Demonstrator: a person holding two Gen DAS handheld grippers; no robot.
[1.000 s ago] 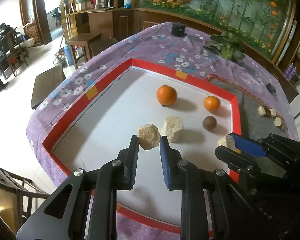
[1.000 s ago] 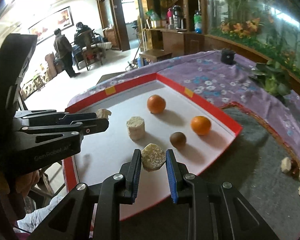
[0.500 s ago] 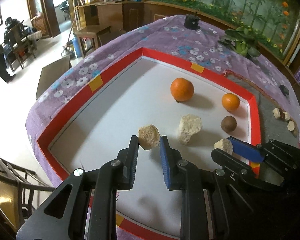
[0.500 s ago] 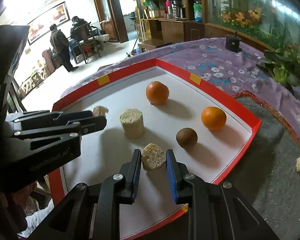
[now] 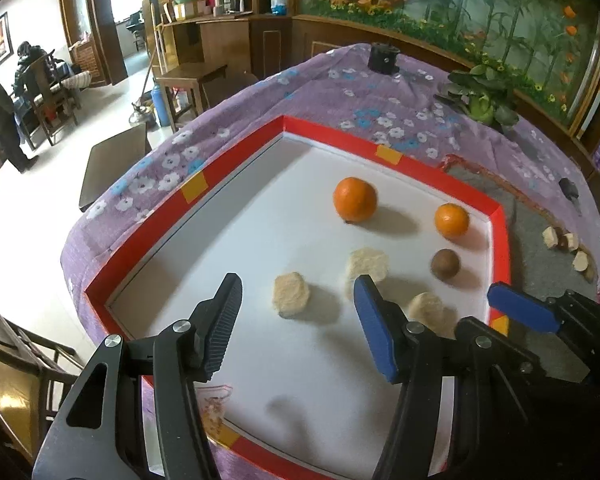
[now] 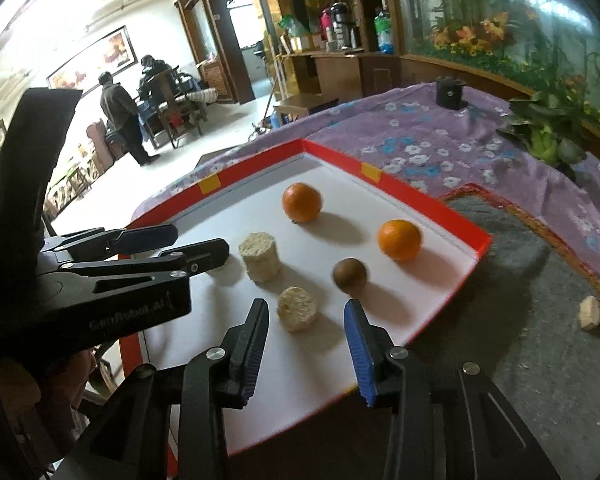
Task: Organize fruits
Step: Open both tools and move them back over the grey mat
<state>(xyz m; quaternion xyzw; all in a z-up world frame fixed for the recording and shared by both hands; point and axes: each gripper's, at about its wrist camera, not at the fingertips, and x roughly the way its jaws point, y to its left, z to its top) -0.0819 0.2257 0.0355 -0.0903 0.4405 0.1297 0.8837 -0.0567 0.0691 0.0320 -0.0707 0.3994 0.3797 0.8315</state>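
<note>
A white tray with a red rim (image 5: 236,160) (image 6: 440,204) holds two oranges (image 5: 355,199) (image 5: 451,221), a brown round fruit (image 5: 445,264) (image 6: 350,275) and three pale beige chunks. My left gripper (image 5: 296,318) is open, with one chunk (image 5: 291,294) lying on the tray between and just beyond its fingers. My right gripper (image 6: 306,344) is open, with another chunk (image 6: 297,309) lying on the tray between its fingers. A taller chunk (image 5: 366,268) (image 6: 260,256) stands in the middle. The right gripper also shows at the right of the left wrist view (image 5: 516,312).
The tray sits on a round table with a purple flowered cloth (image 5: 380,120). A grey mat (image 6: 532,320) to the right carries several more chunks (image 5: 564,244). A potted plant (image 5: 480,96) and a small black object (image 5: 384,58) stand at the far side.
Both grippers have opened and let go of their beige chunks, which now lie on the tray. Both have drawn back a little.
</note>
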